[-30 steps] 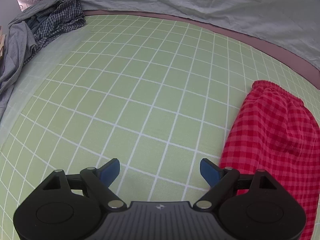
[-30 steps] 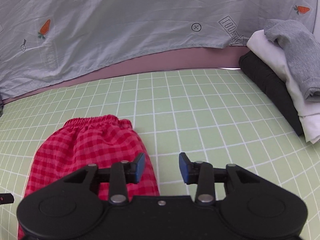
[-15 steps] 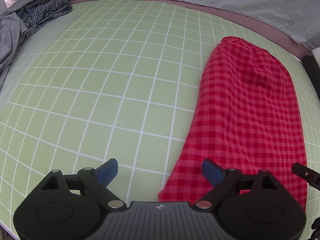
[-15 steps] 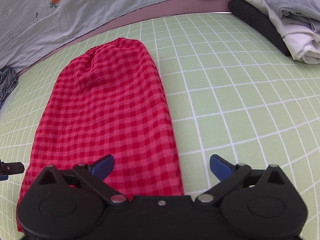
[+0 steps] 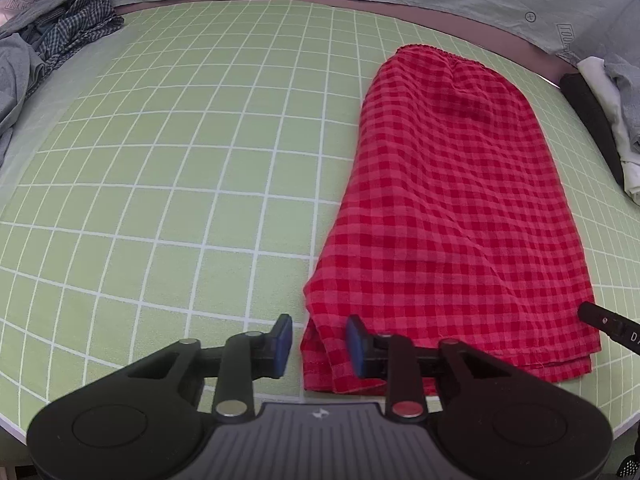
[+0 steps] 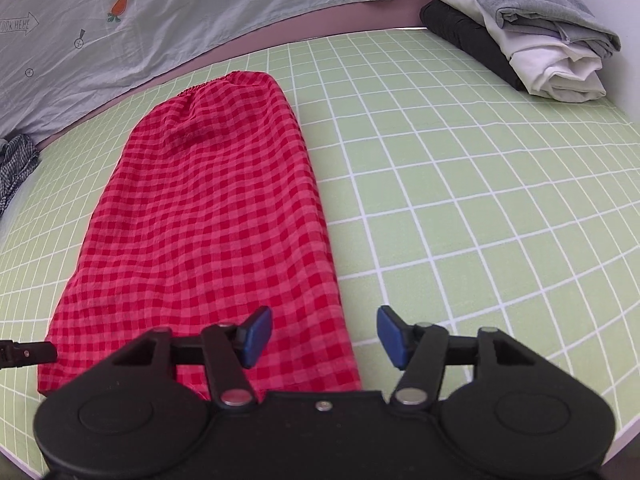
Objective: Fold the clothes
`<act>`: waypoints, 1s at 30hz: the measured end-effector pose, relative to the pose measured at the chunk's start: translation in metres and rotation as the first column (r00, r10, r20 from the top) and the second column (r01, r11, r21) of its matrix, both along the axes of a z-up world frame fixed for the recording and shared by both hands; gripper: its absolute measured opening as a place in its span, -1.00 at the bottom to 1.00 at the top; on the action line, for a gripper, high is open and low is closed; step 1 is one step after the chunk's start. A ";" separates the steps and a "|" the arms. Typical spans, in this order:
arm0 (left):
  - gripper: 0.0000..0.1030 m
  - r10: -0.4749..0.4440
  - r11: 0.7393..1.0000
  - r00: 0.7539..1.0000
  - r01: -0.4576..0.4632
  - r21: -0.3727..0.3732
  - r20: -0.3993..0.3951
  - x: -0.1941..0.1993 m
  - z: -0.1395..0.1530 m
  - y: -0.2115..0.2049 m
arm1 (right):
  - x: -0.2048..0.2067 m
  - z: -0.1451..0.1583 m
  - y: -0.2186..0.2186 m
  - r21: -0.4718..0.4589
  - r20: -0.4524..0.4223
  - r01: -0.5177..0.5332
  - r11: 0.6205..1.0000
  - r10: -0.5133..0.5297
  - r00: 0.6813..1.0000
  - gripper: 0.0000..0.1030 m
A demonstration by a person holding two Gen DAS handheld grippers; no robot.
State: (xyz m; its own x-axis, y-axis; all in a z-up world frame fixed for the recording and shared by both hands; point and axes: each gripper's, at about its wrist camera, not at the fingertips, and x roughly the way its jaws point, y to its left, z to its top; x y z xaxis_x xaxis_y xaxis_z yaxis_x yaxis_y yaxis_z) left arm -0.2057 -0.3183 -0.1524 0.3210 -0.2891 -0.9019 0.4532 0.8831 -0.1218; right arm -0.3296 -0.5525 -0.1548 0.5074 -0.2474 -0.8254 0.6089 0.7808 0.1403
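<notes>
A: Where's the red checked garment (image 5: 452, 208)?
B: Flat on the green grid counter (image 5: 180, 160), already folded lengthwise; cross-fold left, I'd judge.
A: Tools?
B: Left tool (image 5: 319, 345) at its near-left corner, jaws apart w/ hem between, not clamped. Right tool (image 6: 324, 336) wide open at near-right corner.
A: View diffs?
B: Only the right view shows the whole folded stack (image 6: 532, 36); only the left shows the whole unfolded pile (image 5: 44, 52).

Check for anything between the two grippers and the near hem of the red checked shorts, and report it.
Nothing visible is in the way. The left gripper is open with its fingers astride the near left corner of the red checked shorts. The right gripper is open over the near right corner. Only bare green grid mat lies around them.
</notes>
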 end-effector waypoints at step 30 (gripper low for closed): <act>0.48 0.023 1.000 0.999 -0.024 0.006 0.046 -0.007 0.005 0.010 | -0.029 0.014 0.013 0.000 0.003 -0.005 1.000 0.005 1.000 0.17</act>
State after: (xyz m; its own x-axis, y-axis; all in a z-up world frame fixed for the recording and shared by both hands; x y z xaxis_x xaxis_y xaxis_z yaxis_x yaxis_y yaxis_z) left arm -0.2125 -0.3081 -0.1472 0.3687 -0.2753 -0.8878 0.4373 0.8942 -0.0956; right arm -0.3589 -0.5397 -0.1407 0.5115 -0.2445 -0.8238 0.6042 0.7840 0.1424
